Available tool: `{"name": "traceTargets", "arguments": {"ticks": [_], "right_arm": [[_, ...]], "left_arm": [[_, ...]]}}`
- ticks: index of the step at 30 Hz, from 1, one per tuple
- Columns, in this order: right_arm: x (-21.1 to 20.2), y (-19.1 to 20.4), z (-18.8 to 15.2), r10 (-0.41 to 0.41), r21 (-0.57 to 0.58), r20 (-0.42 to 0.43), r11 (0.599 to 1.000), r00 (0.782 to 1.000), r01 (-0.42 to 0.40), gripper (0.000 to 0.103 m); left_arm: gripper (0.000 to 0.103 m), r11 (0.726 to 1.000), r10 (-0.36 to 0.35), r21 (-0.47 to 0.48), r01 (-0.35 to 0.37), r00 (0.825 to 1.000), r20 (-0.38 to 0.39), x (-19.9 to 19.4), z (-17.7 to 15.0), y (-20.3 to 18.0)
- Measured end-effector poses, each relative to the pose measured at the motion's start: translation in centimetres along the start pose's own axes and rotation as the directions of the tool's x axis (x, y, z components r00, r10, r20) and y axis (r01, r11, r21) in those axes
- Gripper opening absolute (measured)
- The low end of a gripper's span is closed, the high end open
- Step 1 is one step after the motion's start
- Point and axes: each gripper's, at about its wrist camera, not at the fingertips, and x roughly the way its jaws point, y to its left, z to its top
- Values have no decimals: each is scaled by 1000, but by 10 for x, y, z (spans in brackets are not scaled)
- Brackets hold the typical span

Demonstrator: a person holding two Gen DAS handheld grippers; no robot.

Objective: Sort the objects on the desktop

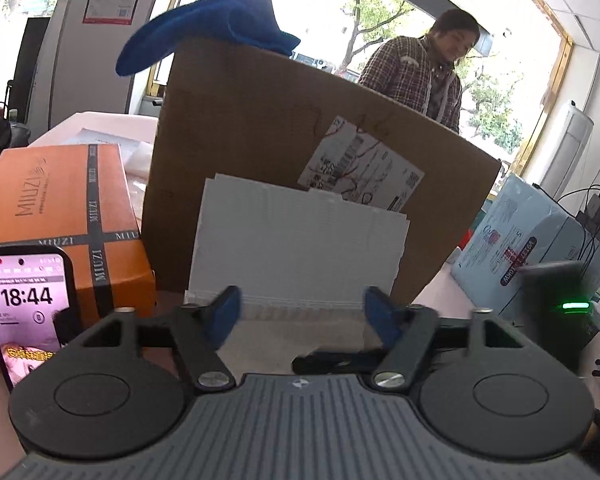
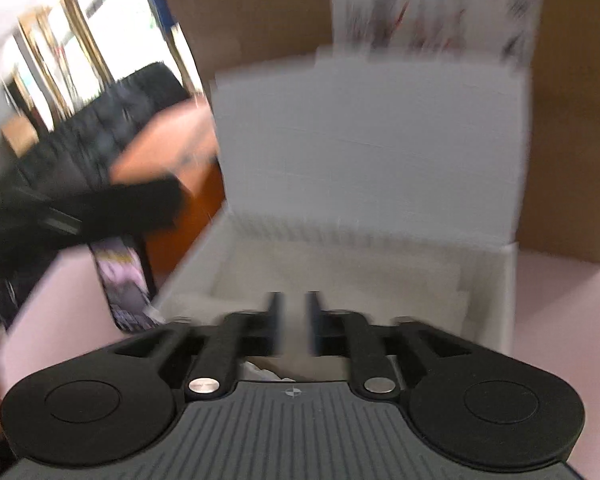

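White box [image 2: 340, 276] lid upright, crosswise

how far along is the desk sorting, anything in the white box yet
Early. The white box stands open, with nothing clearly inside; the view is blurred. Neither the left hand-held gripper nor the right hand-held gripper holds anything. The phone and orange box remain on the desk.

Blown-out window backlight, fisheye edge bending, right wrist view motion-blurred

Left tool [image 1: 302, 312] spread wide; right tool [image 2: 294, 320] nearly closed, empty.
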Motion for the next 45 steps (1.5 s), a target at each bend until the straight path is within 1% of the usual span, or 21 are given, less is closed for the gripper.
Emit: {"name": "traceTargets", "arguments": {"ticks": [1, 2, 3, 4, 5, 6, 7, 8, 9, 10, 11, 12, 13, 15, 18, 21, 24, 27, 32, 38, 45], "right_arm": [[-16, 1, -6, -43, -11, 101, 999, 994, 45, 85], [-33, 2, -11, -85, -17, 202, 996, 976, 90, 97], [-45, 4, -17, -135, -25, 284, 989, 949, 148, 98], [-50, 4, -22, -195, -24, 316, 977, 928, 213, 98], [-50, 3, -25, -258, -12, 315, 961, 913, 276, 98], [-48, -1, -27, -310, 17, 293, 948, 905, 319, 98], [-42, -9, -30, -328, 59, 241, 945, 914, 323, 96], [-35, -18, -33, -323, 101, 182, 946, 929, 309, 91], [-28, -27, -36, -305, 139, 132, 948, 943, 287, 78], [-22, -34, -40, -280, 168, 95, 950, 955, 262, 69], [-17, -40, -44, -268, 185, 66, 950, 961, 252, 52], [-14, -43, -47, -272, 187, 60, 948, 960, 257, 41], [-14, -44, -50, -284, 181, 74, 947, 956, 267, 37], [-18, -48, -53, -311, 162, 96, 942, 945, 294, 11], [-27, -56, -53, -299, 143, 97, 948, 949, 284, 10], [-40, -54, -58, -334, 95, 100, 941, 937, 325, 9], [-53, -59, -67, -340, 102, 100, 938, 935, 330, 9], [-65, -64, -79, -344, 112, 104, 936, 933, 332, 9], [-100, -82, -103, -324, 114, 112, 943, 940, 311, 10], [-136, -96, -128, -341, 127, 110, 936, 934, 327, 12], [-162, -102, -145, -347, 129, 104, 934, 932, 333, 14]], "left_arm": [[84, 1000, 4, -5, -4, 1000, 5, 1, -1, 0], [84, 1000, 10, -7, -10, 1000, 10, 1, -2, -1], [85, 1000, 17, -6, -17, 1000, 14, 2, -3, -2], [85, 1000, 25, -6, -24, 1000, 19, 3, -4, -4], [86, 999, 33, 0, -33, 999, 24, 4, -6, -6], [87, 999, 39, 12, -39, 999, 26, 5, -7, -9], [87, 999, 43, 28, -43, 999, 26, 6, -9, -13], [89, 998, 46, 43, -47, 999, 25, 7, -11, -17], [91, 997, 44, 57, -45, 999, 23, 8, -13, -20], [91, 997, 38, 70, -40, 999, 20, 9, -15, -24], [91, 996, 33, 84, -35, 999, 17, 10, -16, -27], [91, 994, 32, 100, -33, 999, 15, 11, -18, -31], [91, 993, 34, 116, -35, 999, 13, 12, -20, -34], [92, 987, 44, 151, -46, 999, 11, 15, -23, -41], [92, 978, 78, 193, -79, 997, 16, 20, -29, -48], [92, 967, 114, 225, -116, 993, 23, 25, -33, -52], [92, 964, 144, 224, -145, 989, 21, 30, -35, -50], [91, 968, 148, 208, -141, 989, -16, 38, -38, -47], [91, 974, 101, 211, -75, 989, -112, 51, -50, -52], [91, 964, 80, 262, -36, 984, -160, 56, -67, -69], [91, 950, 10, 307, 63, 973, -232, 57, -86, -96]]}}
